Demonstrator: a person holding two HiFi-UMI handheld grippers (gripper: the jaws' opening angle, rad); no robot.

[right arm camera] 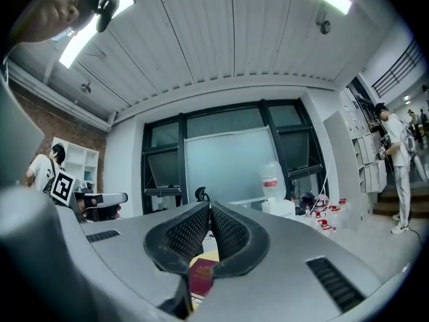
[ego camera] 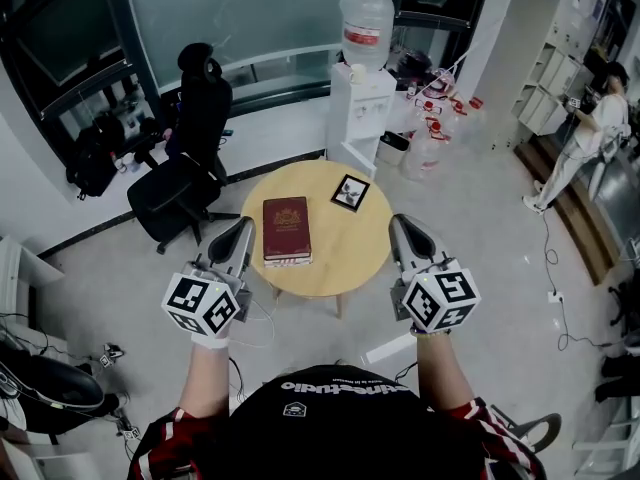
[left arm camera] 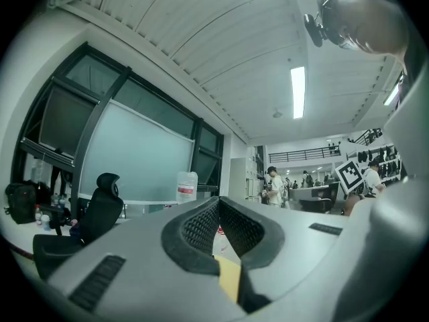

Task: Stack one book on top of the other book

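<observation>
Head view, left hand-held gripper (ego camera: 243,227) and right hand-held gripper (ego camera: 399,222) clenched empty (tips touching), flanking red book (ego camera: 286,230).

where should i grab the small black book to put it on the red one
Probably the edge on its near right, coming from the right with the right gripper, nearest it. The small black book lies flat, turned cornerwise, so that edge faces that gripper; being thin, it wants the jaws, now shut, opened and pinching top and underside.

On the round wooden table (ego camera: 340,258), the thick dark-red hardback book (ego camera: 286,230) lies left of centre. The small black-bordered book (ego camera: 350,192) lies apart, right, near the far edge.
</observation>
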